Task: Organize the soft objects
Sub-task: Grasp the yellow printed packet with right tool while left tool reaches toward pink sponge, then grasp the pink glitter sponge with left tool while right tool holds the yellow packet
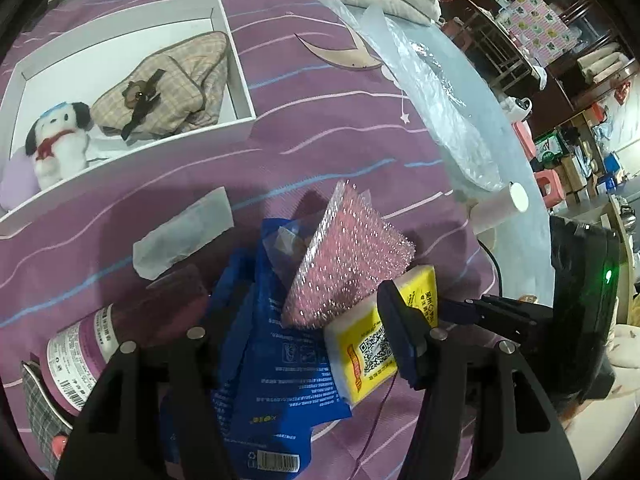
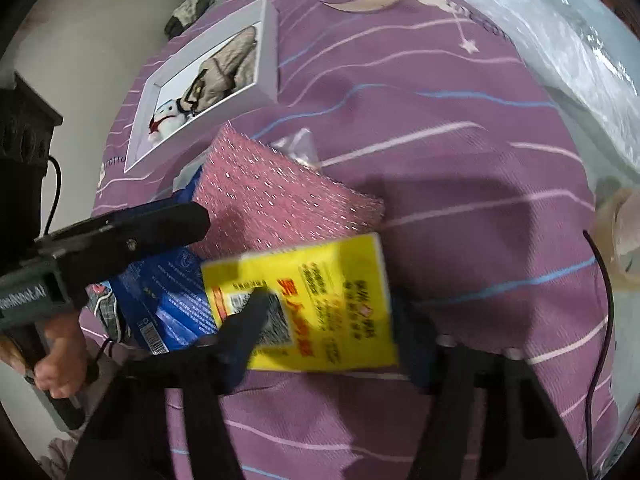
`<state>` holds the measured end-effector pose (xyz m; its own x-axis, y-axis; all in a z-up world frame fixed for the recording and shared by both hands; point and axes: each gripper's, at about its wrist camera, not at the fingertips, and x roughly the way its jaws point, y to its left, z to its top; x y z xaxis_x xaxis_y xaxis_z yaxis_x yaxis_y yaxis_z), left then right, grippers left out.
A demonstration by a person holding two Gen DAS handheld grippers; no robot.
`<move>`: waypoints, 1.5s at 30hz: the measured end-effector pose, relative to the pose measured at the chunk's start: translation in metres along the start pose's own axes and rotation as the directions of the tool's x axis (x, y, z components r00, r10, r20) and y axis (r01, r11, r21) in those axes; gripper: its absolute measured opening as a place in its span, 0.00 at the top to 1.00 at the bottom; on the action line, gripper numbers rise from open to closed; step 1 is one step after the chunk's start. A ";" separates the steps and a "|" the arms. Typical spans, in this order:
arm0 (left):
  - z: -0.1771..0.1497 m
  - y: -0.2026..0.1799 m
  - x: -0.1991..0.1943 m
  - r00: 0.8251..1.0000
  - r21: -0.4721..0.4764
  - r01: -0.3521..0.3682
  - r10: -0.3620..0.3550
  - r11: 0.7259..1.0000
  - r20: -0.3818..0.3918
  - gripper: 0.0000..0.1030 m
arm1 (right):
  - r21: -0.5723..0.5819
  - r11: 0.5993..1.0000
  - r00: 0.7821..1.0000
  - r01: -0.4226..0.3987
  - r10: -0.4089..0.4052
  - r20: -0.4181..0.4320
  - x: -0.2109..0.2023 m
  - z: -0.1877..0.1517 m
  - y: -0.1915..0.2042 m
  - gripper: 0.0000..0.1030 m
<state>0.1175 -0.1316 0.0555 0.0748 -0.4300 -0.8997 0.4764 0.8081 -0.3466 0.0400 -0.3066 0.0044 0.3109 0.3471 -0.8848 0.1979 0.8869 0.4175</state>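
A yellow tissue pack [image 2: 320, 300] lies tilted between my right gripper's [image 2: 332, 306] fingers, one finger on its printed face, the other at its right edge; the gripper is shut on it. The pack [image 1: 360, 360] leans on a pink glittery sponge [image 1: 352, 248] and a blue packet [image 1: 272, 360]. My left gripper [image 1: 284, 292] stands open over the blue packet, its pads clear of it. A white box [image 1: 240, 92] at the upper left holds a plush dog [image 1: 60, 136] and a plaid pouch [image 1: 168, 88].
All of it rests on a purple striped bedspread [image 1: 320, 140]. A clear packet [image 1: 184, 236] and a purple-labelled bottle [image 1: 80, 356] lie left of the pile. Bubble wrap [image 1: 440, 100] and a white roll [image 1: 504, 204] sit at the right. A black cable [image 2: 600, 300] hangs by the bed's edge.
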 end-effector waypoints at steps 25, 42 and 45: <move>-0.002 0.022 -0.015 0.999 -0.031 0.014 -0.013 0.999 0.033 0.78 | 0.040 0.999 0.999 -0.029 0.028 0.030 -0.015 -0.001 -0.016 0.80; 0.006 0.017 -0.018 0.987 -0.002 0.063 -0.062 0.998 0.150 0.74 | 0.045 0.999 0.999 -0.012 0.010 0.033 -0.016 -0.002 -0.018 0.82; 0.009 0.012 -0.006 0.990 0.024 0.058 -0.060 0.998 0.126 0.74 | 0.043 0.999 0.999 -0.006 0.005 0.034 -0.016 -0.002 -0.017 0.82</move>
<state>0.1306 -0.1234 0.0592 0.1553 -0.5252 -0.8367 0.5010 0.7718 -0.3915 0.0296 -0.3269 0.0108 0.3430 0.3411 -0.8752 0.2354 0.8708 0.4316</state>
